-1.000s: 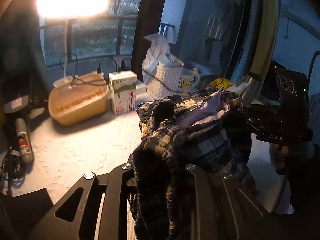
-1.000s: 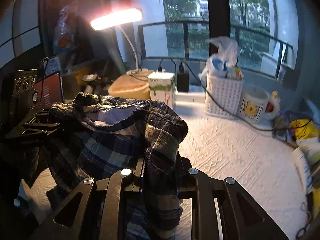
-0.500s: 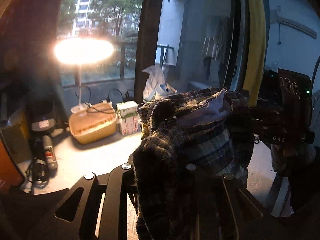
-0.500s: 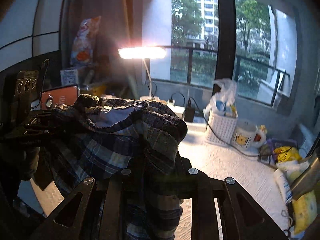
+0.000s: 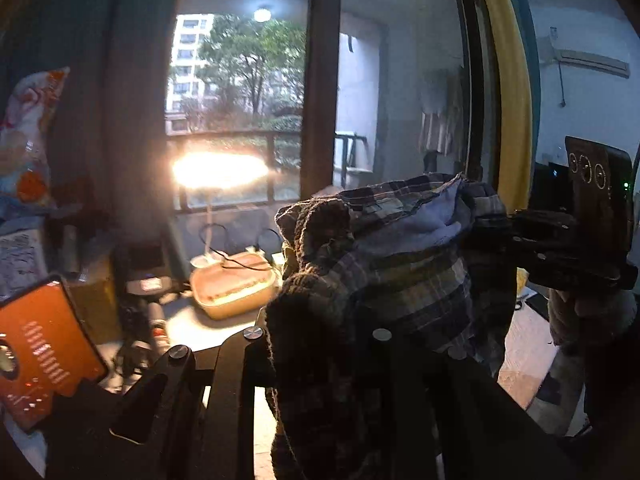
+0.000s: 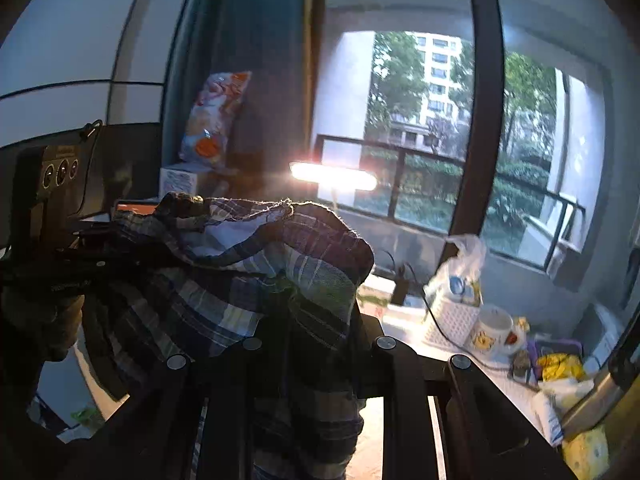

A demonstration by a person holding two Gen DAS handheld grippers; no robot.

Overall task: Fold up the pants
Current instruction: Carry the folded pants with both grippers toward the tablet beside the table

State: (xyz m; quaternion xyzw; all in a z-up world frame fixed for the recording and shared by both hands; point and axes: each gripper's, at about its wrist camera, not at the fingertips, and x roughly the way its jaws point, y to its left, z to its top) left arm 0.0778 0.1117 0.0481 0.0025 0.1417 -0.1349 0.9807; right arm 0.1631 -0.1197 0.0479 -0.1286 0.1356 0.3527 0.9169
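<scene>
Dark plaid pants [image 5: 404, 276] hang in the air between both grippers, waistband up, pale lining showing. In the left wrist view my left gripper [image 5: 316, 340] is shut on one bunched end of the waistband; the fingertips are buried in cloth. The right gripper [image 5: 520, 240] grips the other end at the right of that view. In the right wrist view the pants [image 6: 248, 272] drape over my right gripper [image 6: 316, 340], shut on the fabric, while the left gripper [image 6: 96, 248] holds the far end at left.
A white table [image 5: 192, 328] lies below with a lit desk lamp [image 5: 220, 170], a tan lidded container [image 5: 236, 286], a white basket [image 6: 452, 320], a mug [image 6: 494, 328] and cables. An orange device [image 5: 44, 352] sits at left. Windows and a railing stand behind.
Both grippers have risen with the pants held between them, and both views have tilted upward. The table and its objects have dropped lower in the views. The grip on the waistband is unchanged.
</scene>
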